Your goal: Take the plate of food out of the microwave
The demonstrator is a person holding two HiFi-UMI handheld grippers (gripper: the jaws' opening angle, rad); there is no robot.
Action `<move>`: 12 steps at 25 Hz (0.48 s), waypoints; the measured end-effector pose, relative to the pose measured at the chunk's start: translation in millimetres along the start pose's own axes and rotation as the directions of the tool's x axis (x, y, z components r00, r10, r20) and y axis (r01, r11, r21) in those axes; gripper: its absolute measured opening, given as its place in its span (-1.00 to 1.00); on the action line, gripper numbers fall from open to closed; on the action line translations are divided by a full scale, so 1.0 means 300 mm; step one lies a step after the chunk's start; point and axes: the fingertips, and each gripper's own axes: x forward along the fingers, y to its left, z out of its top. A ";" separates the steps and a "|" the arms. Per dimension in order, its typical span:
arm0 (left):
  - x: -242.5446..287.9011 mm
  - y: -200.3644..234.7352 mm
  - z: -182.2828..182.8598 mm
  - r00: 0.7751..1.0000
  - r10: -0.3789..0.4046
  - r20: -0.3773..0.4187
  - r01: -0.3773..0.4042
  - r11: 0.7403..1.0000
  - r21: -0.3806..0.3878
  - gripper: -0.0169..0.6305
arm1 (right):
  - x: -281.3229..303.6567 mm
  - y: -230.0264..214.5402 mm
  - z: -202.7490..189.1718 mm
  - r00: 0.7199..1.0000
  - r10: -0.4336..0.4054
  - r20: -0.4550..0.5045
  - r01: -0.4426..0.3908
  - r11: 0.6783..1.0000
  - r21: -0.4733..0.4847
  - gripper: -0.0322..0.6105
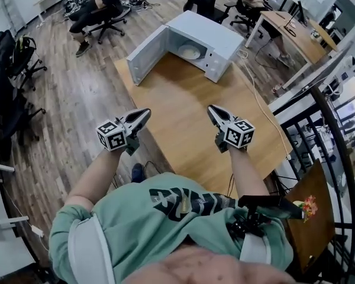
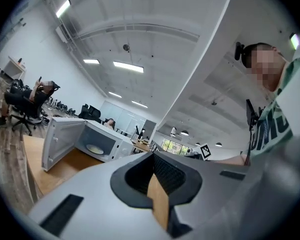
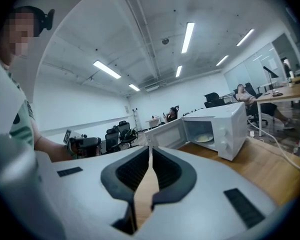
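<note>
White and square, the microwave point(image 1: 196, 29) stands at the far end of the wooden table point(image 1: 189, 120). Its door point(image 1: 147, 55) is swung wide open to the left. Inside the lit cavity lies the plate point(image 1: 190, 52), pale and flat on the floor of the oven; what food it carries I cannot make out.

I hold my left gripper point(image 1: 145, 112) and my right gripper point(image 1: 211, 109) low over the near half of the table, both aimed toward the oven and well apart from it. A broad stretch of bare wood lies between my tips and the open mouth. Both pairs of jaws are clenched tip to tip with nothing in them; only a sliver of table shows behind the closed tips in each gripper view. From the left gripper view the plate sits up and to the left of my jaws; from the right gripper view it sits up and to the right.

Each gripper carries its cube point(image 1: 111, 135) of black-and-white square markers, which are patterns, not words. My green shirt point(image 1: 165, 218) bears dark lettering that I cannot read, and no brand shows on the oven's control panel point(image 1: 216, 64).

My left gripper hangs near the table's left edge, with plank floor beyond. A white cable point(image 1: 257, 99) trails along the right side of the tabletop, and a dark railing point(image 1: 331, 141) curves just past that edge. Office chairs and seated people stay far behind the oven.
</note>
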 end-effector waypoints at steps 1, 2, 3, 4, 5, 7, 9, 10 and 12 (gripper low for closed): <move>0.020 0.049 0.007 1.000 -0.029 -0.003 0.029 1.000 0.011 -0.93 | 0.042 -0.023 0.023 1.000 -0.023 0.009 0.023 1.000 0.004 -0.87; 0.044 0.097 0.005 0.998 -0.062 -0.004 0.062 0.998 0.019 -0.93 | 0.077 -0.052 0.043 0.998 -0.054 0.015 0.054 0.999 0.010 -0.87; 0.068 0.141 -0.009 0.996 -0.094 -0.005 0.094 0.995 0.023 -0.93 | 0.104 -0.085 0.053 0.996 -0.089 0.015 0.089 0.996 0.020 -0.87; 0.088 0.187 -0.028 0.993 -0.119 -0.009 0.119 0.993 0.027 -0.93 | 0.129 -0.118 0.054 0.992 -0.124 0.012 0.124 0.992 0.033 -0.87; 0.102 0.243 -0.040 0.991 -0.135 -0.020 0.136 0.990 0.034 -0.93 | 0.165 -0.145 0.052 0.988 -0.152 0.012 0.152 0.987 0.050 -0.87; 0.122 0.370 -0.028 0.989 -0.139 -0.044 0.140 0.990 0.034 -0.93 | 0.259 -0.178 0.066 0.983 -0.183 0.022 0.181 0.980 0.080 -0.87; 0.141 0.444 -0.007 0.991 -0.125 -0.040 0.126 0.992 0.006 -0.93 | 0.324 -0.199 0.104 0.982 -0.190 0.013 0.188 0.977 0.097 -0.87; 0.150 0.454 -0.005 0.992 -0.119 -0.035 0.118 0.993 -0.005 -0.93 | 0.337 -0.210 0.121 0.982 -0.188 0.004 0.187 0.977 0.102 -0.87; 0.168 0.444 -0.025 0.994 -0.098 -0.039 0.098 0.995 -0.011 -0.93 | 0.331 -0.239 0.126 0.984 -0.178 -0.006 0.178 0.978 0.113 -0.76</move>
